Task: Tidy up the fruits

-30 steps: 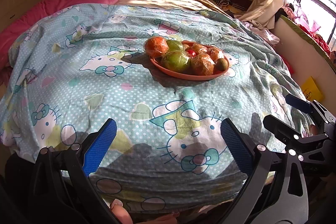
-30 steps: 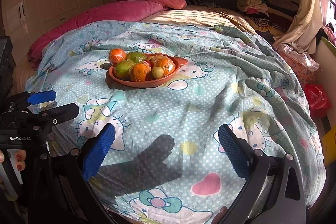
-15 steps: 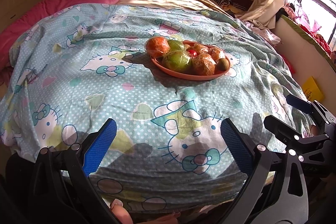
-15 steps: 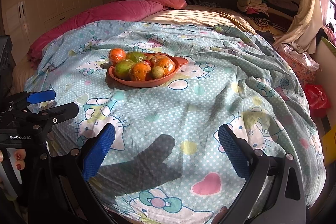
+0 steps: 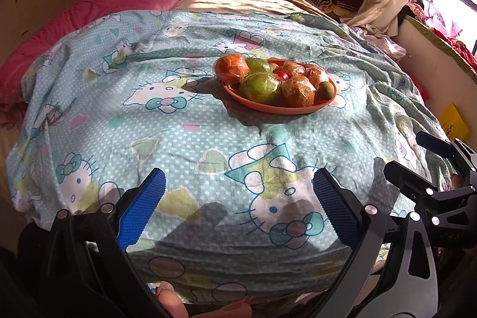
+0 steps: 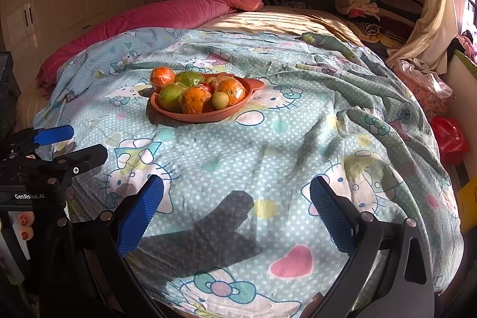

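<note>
A: Where is the fruit?

B: Piled in an oval orange plate on the bed, on the cartoon-cat sheet, well ahead of both tools. In the right wrist view the plate's long axis runs left to right, rising slightly toward a small eared handle at its right end.

A: What is on it?

B: Wrapped oranges, green fruits, a small brownish-green one and something red in the middle. One orange sits at the plate's far left edge.

A: And the tools?

B: The left tool hangs spread wide with nothing between its blue pads. The right tool is likewise wide apart and empty.
</note>
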Action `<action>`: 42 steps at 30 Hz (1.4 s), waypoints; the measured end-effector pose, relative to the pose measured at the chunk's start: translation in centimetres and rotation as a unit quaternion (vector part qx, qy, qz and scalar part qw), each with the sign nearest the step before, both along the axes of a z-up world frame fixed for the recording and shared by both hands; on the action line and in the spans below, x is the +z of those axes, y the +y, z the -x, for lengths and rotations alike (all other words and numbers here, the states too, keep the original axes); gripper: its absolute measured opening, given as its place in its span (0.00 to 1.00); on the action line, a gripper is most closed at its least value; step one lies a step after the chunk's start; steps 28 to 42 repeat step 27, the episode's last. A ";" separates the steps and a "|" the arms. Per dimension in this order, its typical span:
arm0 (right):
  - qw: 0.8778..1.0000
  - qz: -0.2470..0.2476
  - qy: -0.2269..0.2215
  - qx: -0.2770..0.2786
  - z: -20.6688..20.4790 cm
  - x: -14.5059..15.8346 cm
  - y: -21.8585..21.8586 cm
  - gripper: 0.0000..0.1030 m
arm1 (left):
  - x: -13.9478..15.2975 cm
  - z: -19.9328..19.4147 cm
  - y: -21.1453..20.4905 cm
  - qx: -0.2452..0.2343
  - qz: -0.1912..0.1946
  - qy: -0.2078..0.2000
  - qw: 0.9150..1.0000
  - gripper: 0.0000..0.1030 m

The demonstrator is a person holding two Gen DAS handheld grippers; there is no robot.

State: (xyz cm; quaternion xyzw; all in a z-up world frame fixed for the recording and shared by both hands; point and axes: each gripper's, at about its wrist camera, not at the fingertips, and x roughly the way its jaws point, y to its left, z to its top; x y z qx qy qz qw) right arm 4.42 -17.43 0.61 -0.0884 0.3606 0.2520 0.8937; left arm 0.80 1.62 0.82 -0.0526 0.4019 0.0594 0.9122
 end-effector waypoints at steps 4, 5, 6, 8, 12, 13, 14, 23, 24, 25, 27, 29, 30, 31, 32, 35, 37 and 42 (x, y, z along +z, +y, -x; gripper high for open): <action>1.000 0.002 0.001 -0.003 -0.3 -0.2 0.1 0.96 | -0.1 -0.1 0.0 0.001 -0.006 0.002 1.000 0.90; 1.000 0.001 0.002 -0.004 -0.4 -0.2 0.0 0.96 | -0.1 -0.1 0.0 0.001 -0.005 0.001 1.000 0.90; 1.000 0.002 0.003 -0.006 -0.4 -0.3 0.0 0.96 | -0.1 -0.1 0.0 -0.001 -0.003 0.001 1.000 0.90; 1.000 0.001 0.003 -0.008 -0.6 -0.3 -0.1 0.96 | -0.1 -0.1 0.0 0.000 -0.004 0.001 1.000 0.90; 1.000 -0.002 0.004 -0.011 -0.9 -0.4 -0.2 0.96 | 0.1 -0.2 0.1 0.005 -0.003 -0.007 1.000 0.90; 1.000 -0.002 0.004 -0.013 -1.0 -0.5 -0.2 0.96 | 0.2 -0.3 0.3 0.007 0.000 -0.008 1.000 0.90; 1.000 -0.002 0.006 -0.014 -1.1 -0.6 -0.2 0.96 | 0.2 -0.3 0.4 0.010 0.001 -0.010 1.000 0.90; 0.999 -0.007 0.012 -0.049 -5.1 -1.8 -1.3 0.96 | 0.5 -3.5 5.6 0.067 0.011 -0.020 0.998 0.91; 0.998 -0.007 0.011 -0.060 -6.2 -1.7 -1.8 0.96 | 0.2 -4.6 7.1 0.076 0.021 -0.008 0.997 0.91; 0.997 -0.005 0.006 -0.075 -7.3 -1.6 -2.4 0.95 | 0.0 -5.5 8.5 0.094 0.024 -0.001 0.995 0.91; 0.994 0.003 0.009 -0.106 -10.3 -1.6 -3.7 0.95 | -0.4 -7.8 11.3 0.119 0.017 -0.002 0.993 0.91; 0.994 0.003 0.009 -0.106 -10.3 -1.6 -3.7 0.95 | -0.4 -7.8 11.3 0.119 0.017 -0.002 0.993 0.91; 0.994 0.003 0.009 -0.106 -10.3 -1.6 -3.7 0.95 | -0.4 -7.8 11.3 0.119 0.017 -0.002 0.993 0.91; 0.994 0.003 0.009 -0.106 -10.3 -1.6 -3.7 0.95 | -0.4 -7.8 11.3 0.119 0.017 -0.002 0.993 0.91; 0.994 0.003 0.009 -0.106 -10.3 -1.6 -3.7 0.95 | -0.4 -7.8 11.3 0.119 0.017 -0.002 0.993 0.91; 0.994 0.003 0.009 -0.106 -10.3 -1.6 -3.7 0.95 | -0.4 -7.8 11.3 0.119 0.017 -0.002 0.993 0.91; 0.994 0.003 0.009 -0.106 -10.3 -1.6 -3.7 0.95 | -0.4 -7.8 11.3 0.119 0.017 -0.002 0.993 0.91; 0.994 0.003 0.009 -0.106 -10.3 -1.6 -3.7 0.95 | -0.4 -7.8 11.3 0.119 0.017 -0.002 0.993 0.91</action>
